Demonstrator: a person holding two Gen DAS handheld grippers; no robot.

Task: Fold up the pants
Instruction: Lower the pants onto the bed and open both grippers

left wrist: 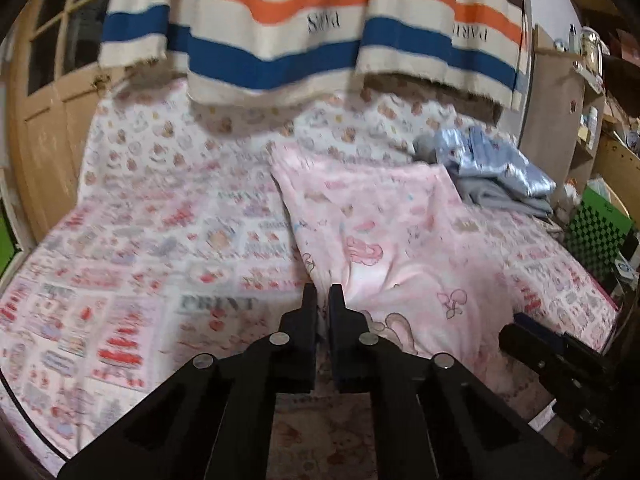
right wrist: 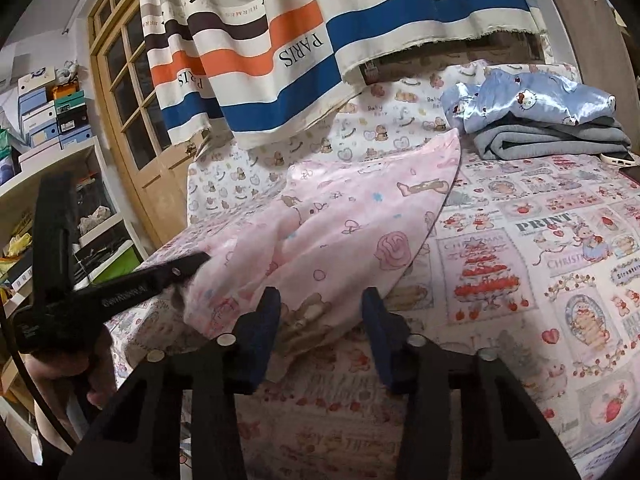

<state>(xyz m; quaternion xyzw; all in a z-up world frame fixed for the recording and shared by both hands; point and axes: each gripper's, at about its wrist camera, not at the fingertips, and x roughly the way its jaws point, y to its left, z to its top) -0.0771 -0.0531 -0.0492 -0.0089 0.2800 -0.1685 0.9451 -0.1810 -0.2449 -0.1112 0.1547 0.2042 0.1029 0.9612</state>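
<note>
The left gripper [left wrist: 323, 294], clamped on the pink pants [left wrist: 384, 232], should keep them taut while the right gripper [right wrist: 322, 300], fingers apart, closes on the near hem.

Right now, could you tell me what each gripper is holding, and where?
The left gripper pinches the pink pants at their near edge. The right gripper is open and holds nothing.
</note>
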